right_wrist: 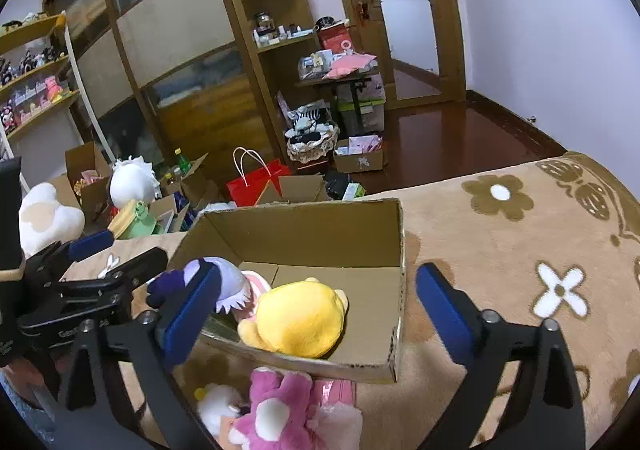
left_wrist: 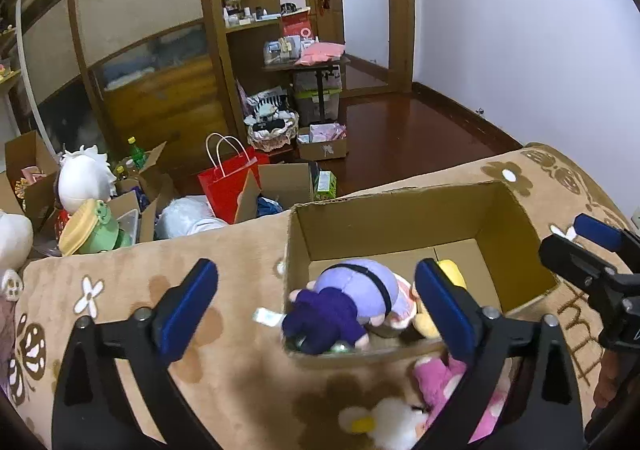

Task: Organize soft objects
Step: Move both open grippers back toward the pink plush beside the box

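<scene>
An open cardboard box (left_wrist: pixel 500 218) (right_wrist: pixel 320 226) stands on a tan flowered blanket. In its near end lie a purple-headed doll (left_wrist: pixel 348 302) (right_wrist: pixel 224 278), a pink-and-white plush (left_wrist: pixel 402 310) and a yellow plush (right_wrist: pixel 300 318) (left_wrist: pixel 452 270). A pink plush (left_wrist: pixel 444 382) (right_wrist: pixel 276 410) and a white plush with a yellow spot (left_wrist: pixel 384 426) (right_wrist: pixel 216 402) lie on the blanket in front of the box. My left gripper (left_wrist: pixel 316 306) is open and empty above the box's near left corner. My right gripper (right_wrist: pixel 316 306) is open and empty above the box's near side.
The tan blanket (right_wrist: pixel 520 250) covers the raised surface. Beyond its far edge the floor holds a red paper bag (left_wrist: pixel 228 182), open cardboard boxes, a white plush (left_wrist: pixel 84 178) and a green frog toy (left_wrist: pixel 96 230). A wooden cabinet and shelves stand behind.
</scene>
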`<action>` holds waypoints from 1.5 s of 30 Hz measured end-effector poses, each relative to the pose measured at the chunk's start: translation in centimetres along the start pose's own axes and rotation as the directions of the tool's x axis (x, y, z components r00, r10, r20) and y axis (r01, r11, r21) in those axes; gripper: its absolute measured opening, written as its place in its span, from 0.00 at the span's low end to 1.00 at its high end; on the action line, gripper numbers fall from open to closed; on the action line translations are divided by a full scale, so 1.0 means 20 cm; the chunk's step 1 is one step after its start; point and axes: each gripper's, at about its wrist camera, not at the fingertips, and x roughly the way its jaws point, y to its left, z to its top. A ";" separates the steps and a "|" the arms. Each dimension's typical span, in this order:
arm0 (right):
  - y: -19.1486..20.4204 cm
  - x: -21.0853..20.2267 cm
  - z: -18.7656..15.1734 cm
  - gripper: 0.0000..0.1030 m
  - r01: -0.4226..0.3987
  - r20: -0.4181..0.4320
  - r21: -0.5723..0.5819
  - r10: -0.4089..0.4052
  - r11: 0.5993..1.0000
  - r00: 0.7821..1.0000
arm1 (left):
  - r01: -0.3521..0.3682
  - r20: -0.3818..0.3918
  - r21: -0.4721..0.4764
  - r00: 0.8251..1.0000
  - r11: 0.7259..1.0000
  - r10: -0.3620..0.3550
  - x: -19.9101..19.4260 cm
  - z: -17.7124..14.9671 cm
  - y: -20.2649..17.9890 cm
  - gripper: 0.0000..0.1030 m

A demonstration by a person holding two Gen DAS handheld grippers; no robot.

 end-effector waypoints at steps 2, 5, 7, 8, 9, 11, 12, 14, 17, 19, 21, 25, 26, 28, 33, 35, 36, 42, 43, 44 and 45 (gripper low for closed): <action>0.00 -0.04 0.00 1.00 0.004 0.005 0.003 -0.004 1.000 1.000 | -0.001 -0.003 0.002 1.000 1.000 0.001 -0.04 -0.01 0.01 0.97; 0.00 -0.09 -0.01 1.00 0.006 -0.003 0.000 -0.006 1.000 1.000 | -0.006 -0.020 0.005 1.000 1.000 0.006 -0.09 -0.04 0.02 0.98; 0.00 -0.12 -0.03 1.00 0.008 -0.010 -0.001 -0.008 1.000 1.000 | -0.012 -0.036 0.018 0.999 1.000 0.013 -0.11 -0.06 0.02 0.98; 0.00 -0.13 -0.04 1.00 0.010 -0.013 -0.002 -0.010 1.000 1.000 | -0.017 -0.046 0.026 0.999 1.000 0.019 -0.11 -0.08 0.02 0.98; 0.00 -0.14 -0.05 1.00 0.012 -0.016 -0.003 -0.012 1.000 1.000 | -0.021 -0.054 0.031 0.998 0.999 0.022 -0.12 -0.09 0.01 0.98; 0.01 -0.17 -0.09 1.00 0.016 -0.032 -0.006 -0.016 1.000 0.999 | -0.016 -0.089 0.041 0.996 0.999 0.020 -0.12 -0.12 0.00 0.98; 0.01 -0.17 -0.10 1.00 0.018 -0.040 -0.009 -0.018 1.000 0.999 | -0.008 -0.114 0.045 0.993 0.999 0.013 -0.12 -0.13 0.00 0.98; 0.02 -0.19 -0.14 1.00 0.025 -0.060 -0.015 -0.026 1.000 0.998 | -0.010 -0.139 0.044 0.990 0.999 0.016 -0.12 -0.16 0.00 0.98; 0.02 -0.20 -0.20 1.00 0.030 -0.083 -0.019 -0.031 0.999 0.996 | -0.009 -0.164 0.049 0.986 0.999 0.017 -0.13 -0.19 0.00 0.98; 0.02 -0.20 -0.23 1.00 0.026 -0.097 -0.017 -0.027 1.000 0.995 | -0.007 -0.176 0.049 0.984 0.999 0.016 -0.14 -0.22 0.00 0.98; 0.03 -0.19 -0.27 1.00 0.024 -0.117 -0.020 -0.026 1.000 0.993 | -0.003 -0.191 0.045 0.982 0.999 0.011 -0.13 -0.24 0.00 0.98; 0.05 -0.17 -0.34 1.00 0.018 -0.152 -0.035 -0.023 0.999 0.988 | 0.013 -0.230 0.025 0.973 1.000 -0.007 -0.10 -0.28 0.01 0.98; 0.06 -0.17 -0.35 1.00 0.017 -0.156 -0.038 -0.023 0.999 0.987 | 0.018 -0.241 0.018 0.971 1.000 -0.013 -0.09 -0.30 0.01 0.98; 0.07 -0.15 -0.37 1.00 0.013 -0.169 -0.046 -0.021 0.999 0.985 | 0.025 -0.260 0.008 0.965 1.000 -0.022 -0.07 -0.32 0.02 0.98; 0.10 -0.10 -0.42 1.00 0.010 -0.186 -0.065 -0.022 0.998 0.982 | 0.036 -0.290 -0.014 0.956 0.999 -0.038 -0.01 -0.35 0.04 0.98; 0.11 -0.07 -0.44 1.00 0.007 -0.195 -0.077 -0.022 0.997 0.981 | 0.037 -0.300 -0.018 0.953 0.999 -0.041 0.01 -0.36 0.04 0.98; 0.12 -0.06 -0.44 1.00 0.009 -0.199 -0.082 -0.025 0.997 0.980 | 0.039 -0.305 -0.019 0.951 0.999 -0.043 0.02 -0.36 0.04 0.98; 0.13 0.01 -0.48 1.00 0.005 -0.225 -0.105 -0.028 0.994 0.974 | 0.056 -0.331 -0.024 0.941 0.998 -0.061 0.08 -0.38 0.03 0.98; 0.14 0.02 -0.48 1.00 0.004 -0.226 -0.107 -0.028 0.994 0.974 | 0.059 -0.336 -0.022 0.940 0.998 -0.063 0.09 -0.38 0.03 0.98; 0.14 0.03 -0.48 1.00 0.002 -0.229 -0.110 -0.027 0.994 0.973 | 0.061 -0.339 -0.022 0.938 0.998 -0.064 0.09 -0.39 0.02 0.98; 0.15 0.04 -0.49 1.00 0.002 -0.233 -0.113 -0.028 0.994 0.972 | 0.063 -0.344 -0.022 0.936 0.998 -0.066 0.10 -0.39 0.02 0.98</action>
